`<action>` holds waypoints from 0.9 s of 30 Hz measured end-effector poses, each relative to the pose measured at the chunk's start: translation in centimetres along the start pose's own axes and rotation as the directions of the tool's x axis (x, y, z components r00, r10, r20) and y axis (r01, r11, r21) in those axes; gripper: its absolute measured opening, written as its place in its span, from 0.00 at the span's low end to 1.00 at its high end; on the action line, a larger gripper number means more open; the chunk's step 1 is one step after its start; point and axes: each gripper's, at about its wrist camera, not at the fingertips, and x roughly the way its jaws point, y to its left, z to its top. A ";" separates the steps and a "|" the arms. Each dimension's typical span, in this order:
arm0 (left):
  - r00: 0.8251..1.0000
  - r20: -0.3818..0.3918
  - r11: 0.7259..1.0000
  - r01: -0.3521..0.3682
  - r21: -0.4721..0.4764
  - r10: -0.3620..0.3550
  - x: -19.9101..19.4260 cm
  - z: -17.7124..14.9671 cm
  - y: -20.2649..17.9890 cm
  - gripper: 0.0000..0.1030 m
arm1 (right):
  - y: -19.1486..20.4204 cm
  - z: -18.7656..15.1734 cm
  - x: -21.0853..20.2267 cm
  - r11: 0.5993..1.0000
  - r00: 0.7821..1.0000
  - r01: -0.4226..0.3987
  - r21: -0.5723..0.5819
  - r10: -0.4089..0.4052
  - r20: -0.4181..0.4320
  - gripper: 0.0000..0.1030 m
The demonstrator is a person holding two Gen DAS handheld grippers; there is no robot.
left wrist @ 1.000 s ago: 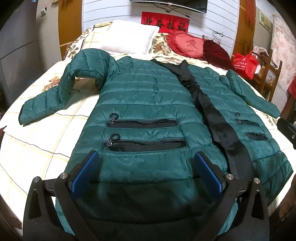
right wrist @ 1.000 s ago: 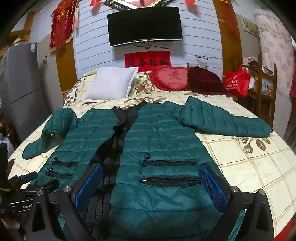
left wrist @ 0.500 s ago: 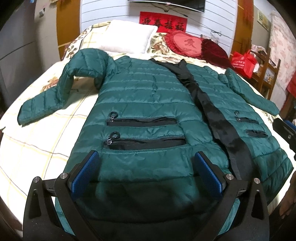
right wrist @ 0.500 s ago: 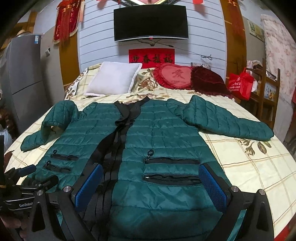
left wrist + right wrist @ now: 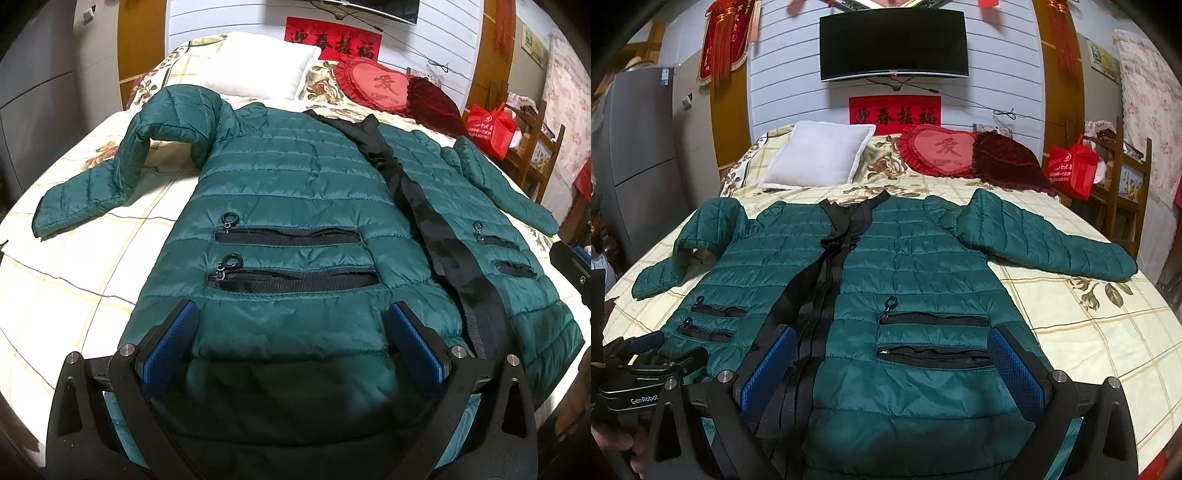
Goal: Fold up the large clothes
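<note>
A dark green quilted jacket [image 5: 295, 177] lies flat, front up, on the bed, with a black placket down its middle and zip pockets on both sides. It also shows in the right wrist view [image 5: 916, 258]. Its left sleeve [image 5: 110, 173] bends outward; its right sleeve [image 5: 1045, 240] stretches to the right. My left gripper [image 5: 293, 332] is open, just above the hem of the jacket's left half. My right gripper [image 5: 894, 354] is open above the hem of the right half. Neither holds anything.
A white pillow [image 5: 816, 158], a red heart cushion [image 5: 942, 151] and a dark red cushion [image 5: 1008, 158] lie at the bed's head. A red bag [image 5: 1071, 170] and wooden shelves stand at the right. A fridge [image 5: 639, 147] stands at the left.
Both grippers have tilted and shifted slightly over the hem; the right view has risen a little. Both stay open. The jacket has not moved.
</note>
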 end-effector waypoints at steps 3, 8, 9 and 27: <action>1.000 -0.002 1.000 0.001 -0.004 -0.001 0.1 -0.1 0.1 1.00 | 0.1 0.0 0.0 1.000 1.000 -0.002 -0.002 0.002 0.000 1.00; 1.000 -0.007 1.000 0.004 -0.010 -0.004 0.1 -0.1 0.2 1.00 | 0.2 0.1 0.1 1.000 1.000 -0.005 -0.013 0.005 -0.001 1.00; 1.000 -0.007 1.000 0.005 -0.012 -0.005 0.1 -0.1 0.2 1.00 | 0.2 0.1 0.1 1.000 1.000 -0.005 -0.014 0.005 -0.001 1.00; 1.000 -0.016 1.000 -0.003 -0.005 0.003 0.1 0.1 0.1 1.00 | 0.2 0.1 0.2 1.000 1.000 -0.002 -0.005 0.002 0.005 1.00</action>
